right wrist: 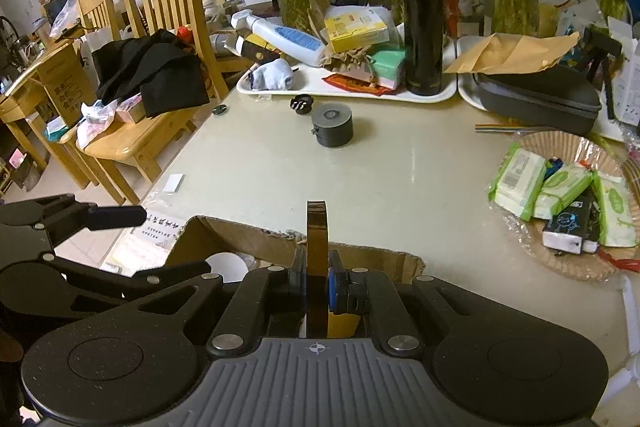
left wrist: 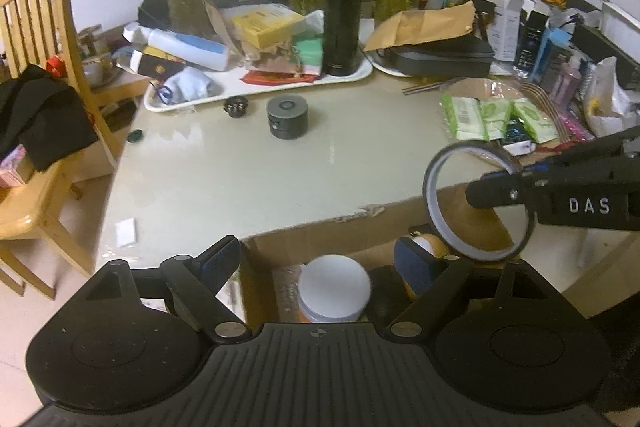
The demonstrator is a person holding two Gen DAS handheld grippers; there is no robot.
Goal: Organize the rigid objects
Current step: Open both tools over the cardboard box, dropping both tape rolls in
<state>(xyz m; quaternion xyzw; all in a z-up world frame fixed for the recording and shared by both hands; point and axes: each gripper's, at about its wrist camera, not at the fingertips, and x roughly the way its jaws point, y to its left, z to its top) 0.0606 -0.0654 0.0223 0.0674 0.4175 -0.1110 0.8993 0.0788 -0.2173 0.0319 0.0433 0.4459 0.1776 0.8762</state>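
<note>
Two tongs are mine to steer. My right tongs (right wrist: 317,285) pinch one tape roll (right wrist: 317,239) upright by its rim, held above one open cardboard box (right wrist: 280,241) at the counter (right wrist: 280,171) edge. My left tongs (left wrist: 326,261) are spread wide over that box, above one white-lidded jar (left wrist: 334,285). I count one black flask (left wrist: 342,11), one gray round case (left wrist: 287,117), three green tissue packs (left wrist: 496,117). "DAS" is printed on the right tongs.

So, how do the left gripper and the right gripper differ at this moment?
The left gripper is open and holds nothing; the right gripper is shut on the tape roll, held upright on edge. The left one hangs over the white-lidded jar. Both are over the cardboard box.
</note>
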